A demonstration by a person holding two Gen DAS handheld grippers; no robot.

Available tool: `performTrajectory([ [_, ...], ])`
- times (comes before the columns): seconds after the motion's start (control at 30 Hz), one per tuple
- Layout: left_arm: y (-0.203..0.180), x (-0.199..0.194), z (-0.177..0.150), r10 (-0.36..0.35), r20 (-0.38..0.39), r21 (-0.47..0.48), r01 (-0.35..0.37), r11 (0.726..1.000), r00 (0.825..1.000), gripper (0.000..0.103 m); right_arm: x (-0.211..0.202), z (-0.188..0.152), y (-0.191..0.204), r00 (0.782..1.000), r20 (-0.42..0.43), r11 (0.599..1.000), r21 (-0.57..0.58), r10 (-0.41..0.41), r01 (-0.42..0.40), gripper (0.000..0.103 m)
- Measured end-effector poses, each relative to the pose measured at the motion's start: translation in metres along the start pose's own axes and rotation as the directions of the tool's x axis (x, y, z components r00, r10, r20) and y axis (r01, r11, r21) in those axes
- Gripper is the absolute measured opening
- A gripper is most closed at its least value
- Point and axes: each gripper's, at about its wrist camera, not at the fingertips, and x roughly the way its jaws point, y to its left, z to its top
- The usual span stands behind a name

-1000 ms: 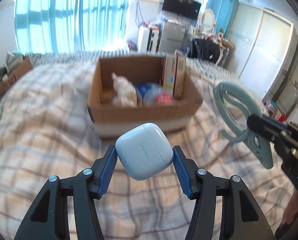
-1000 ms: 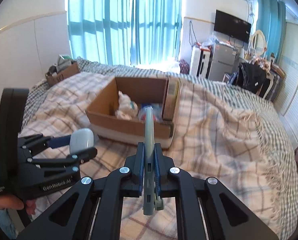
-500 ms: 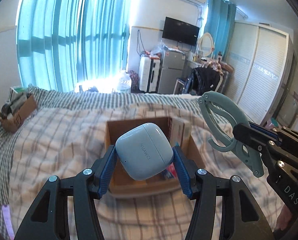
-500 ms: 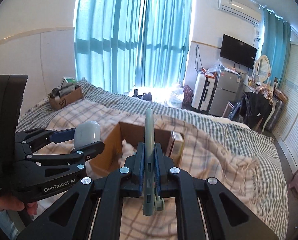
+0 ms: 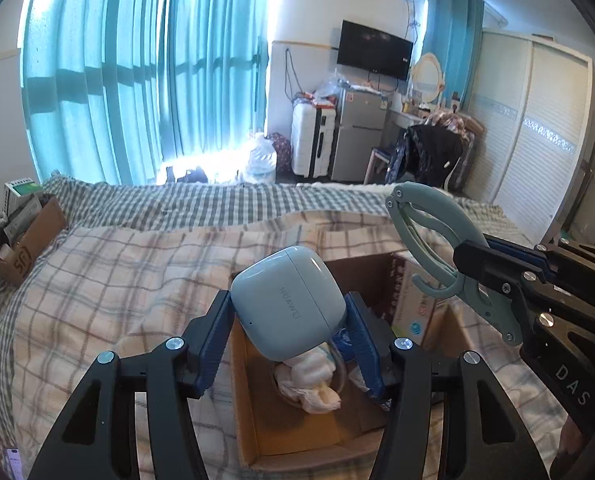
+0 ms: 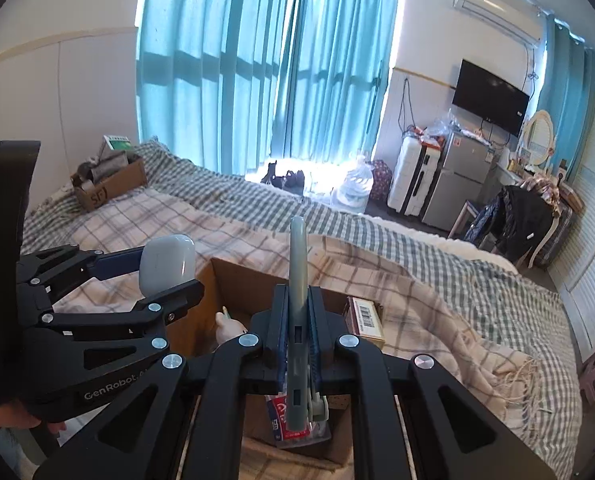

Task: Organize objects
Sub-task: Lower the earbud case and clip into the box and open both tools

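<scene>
Left wrist view: our left claw (image 5: 289, 312) is closed snugly on a pale earbud case (image 5: 287, 307), held just above the open cardboard box (image 5: 297, 436) on the plaid bed blanket (image 5: 109, 280). To our right, the right claw (image 6: 297, 344) is clamped tight on a grey-green plastic clip (image 6: 298, 312), which stands edge-on over the same box. To do this step well, we judge we should lower each item inside the box walls before loosening, case to the bare cardboard floor at the near left, away from the crumpled white wrapper (image 5: 311, 380). An upright carton (image 6: 363, 316) crowds the right wall; open blanket surrounds the box for withdrawing.
</scene>
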Motion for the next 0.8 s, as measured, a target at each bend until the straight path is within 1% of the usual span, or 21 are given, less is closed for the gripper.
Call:
performTrajectory([
  [0.2, -0.002, 0.033, -0.014, -0.003, -0.047, 0.021, 0.004, 1.0, 0.999, 0.058, 0.049, -0.016, -0.009, 0.997, -0.073, 1.0, 0.009, 0.022, -0.021, 0.008],
  [0.37, -0.004, 0.051, -0.027, -0.006, -0.091, 0.023, 0.009, 1.0, 0.996, 0.058, 0.071, -0.027, -0.014, 0.993, -0.112, 0.999, 0.027, 0.037, -0.034, 0.008],
  [0.57, -0.007, 0.06, -0.033, -0.01, -0.129, 0.035, 0.015, 0.999, 0.992, 0.058, 0.076, -0.032, -0.021, 0.99, -0.131, 0.998, 0.05, 0.054, -0.048, 0.008],
  [0.73, -0.009, 0.055, -0.031, 0.0, -0.14, 0.031, 0.004, 1.0, 0.99, 0.06, 0.067, -0.03, -0.022, 0.991, -0.115, 0.996, 0.071, 0.066, -0.058, 0.008],
  [0.8, -0.01, 0.047, -0.029, -0.003, -0.13, 0.024, 0.006, 1.0, 0.991, 0.063, 0.062, -0.029, -0.023, 0.992, -0.111, 0.996, 0.077, 0.061, -0.052, 0.008],
])
